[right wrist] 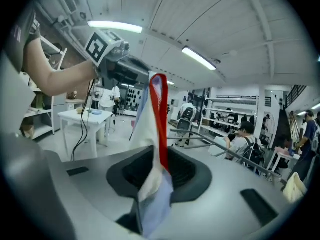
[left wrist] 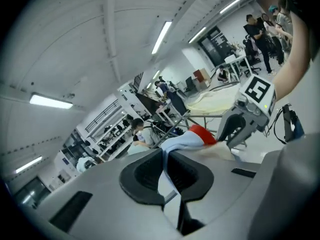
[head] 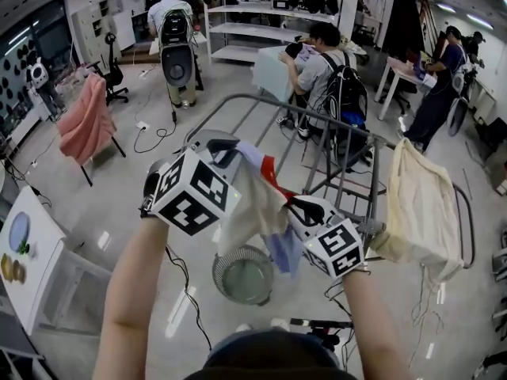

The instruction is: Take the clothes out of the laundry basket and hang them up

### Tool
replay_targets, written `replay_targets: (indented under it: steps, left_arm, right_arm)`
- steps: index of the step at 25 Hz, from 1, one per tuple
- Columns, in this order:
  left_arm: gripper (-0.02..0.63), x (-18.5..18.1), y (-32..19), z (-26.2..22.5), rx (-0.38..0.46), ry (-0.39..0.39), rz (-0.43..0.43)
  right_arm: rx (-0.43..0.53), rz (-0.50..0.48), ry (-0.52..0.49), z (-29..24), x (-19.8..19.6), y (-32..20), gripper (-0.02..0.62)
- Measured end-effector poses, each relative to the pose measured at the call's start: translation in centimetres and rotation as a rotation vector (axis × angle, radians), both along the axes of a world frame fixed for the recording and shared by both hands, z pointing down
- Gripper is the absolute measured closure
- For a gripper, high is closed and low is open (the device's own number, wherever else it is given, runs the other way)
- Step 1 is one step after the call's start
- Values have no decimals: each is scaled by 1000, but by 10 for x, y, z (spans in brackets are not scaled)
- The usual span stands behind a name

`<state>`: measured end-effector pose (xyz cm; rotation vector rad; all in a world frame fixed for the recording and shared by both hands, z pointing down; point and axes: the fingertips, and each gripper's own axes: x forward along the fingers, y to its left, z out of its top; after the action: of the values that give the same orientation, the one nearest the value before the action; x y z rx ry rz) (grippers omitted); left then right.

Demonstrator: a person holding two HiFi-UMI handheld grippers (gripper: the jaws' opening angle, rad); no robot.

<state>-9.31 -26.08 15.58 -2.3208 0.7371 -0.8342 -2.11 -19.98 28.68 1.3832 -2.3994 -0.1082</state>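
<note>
Head view: a cream and pale-blue fabric garment with a red edge (head: 255, 204) is strung across mid-frame between the two tools, crumpled and sagging. It hangs in the air above the round grey mesh laundry basket (head: 244, 275) at lower centre and in front of the grey metal drying rack (head: 317, 119). A plain cream cloth (head: 420, 204) is draped over the rack at right. The left gripper (head: 236, 150) has the garment's upper end and the right gripper (head: 295, 206) its lower end. Left gripper view: the jaws are pressed almost together at lower centre, pinching a pale-blue fold. The fabric runs up to centre-right, red edge showing, to the right gripper. Right gripper view: the jaws are clamped on the garment at lower centre. The red edge and a cream panel rise toward the left gripper at upper left, and a blue tail hangs below the pads.
</note>
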Motion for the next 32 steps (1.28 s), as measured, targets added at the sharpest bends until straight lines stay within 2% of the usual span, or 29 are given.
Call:
replay_targets:
  steps: [2, 4, 7, 11, 14, 16, 17, 19, 20, 21, 26, 29, 32]
  left_arm:
    - [589, 2, 2, -16, 20, 6, -3]
    - [589, 6, 5, -30, 27, 18, -1]
    - [589, 11, 14, -47, 42, 21, 18]
    - [589, 9, 16, -59, 73, 7, 18]
    - [589, 5, 11, -67, 96, -5, 2]
    - [589, 1, 10, -75, 97, 3, -3]
    - [589, -1, 8, -77, 97, 9, -6]
    - [589, -5, 5, -78, 94, 18, -10]
    - [589, -7, 3, -77, 89, 23, -11]
    - [589, -10, 1, -75, 83, 30, -11]
    - [589, -23, -8, -71, 78, 30, -26]
    - [589, -32, -17, -64, 82, 4, -45]
    - [589, -43, -26, -55, 64, 0, -61]
  right_arm:
    - [-28, -19, 10, 16, -12, -1, 378]
    - [-71, -28, -31, 35, -19, -3, 312]
    - [-166, -70, -140, 59, -35, -9, 262]
    - [-234, -194, -277, 66, -58, -9, 261]
    - [-252, -154, -374, 62, -50, -15, 261]
    - [-314, -135, -443, 67, -45, -20, 256]
    - [-357, -152, -474, 70, -47, -20, 258]
    - [-423, -224, -504, 74, -56, -15, 328]
    - [-430, -247, -503, 75, -60, -14, 394]
    - [-419, -255, -495, 75, -63, -14, 574]
    - [-382, -241, -429, 71, -54, -1, 591]
    - [-334, -125, -312, 59, -15, 8, 591]
    - [-246, 32, -125, 31, 39, 13, 591]
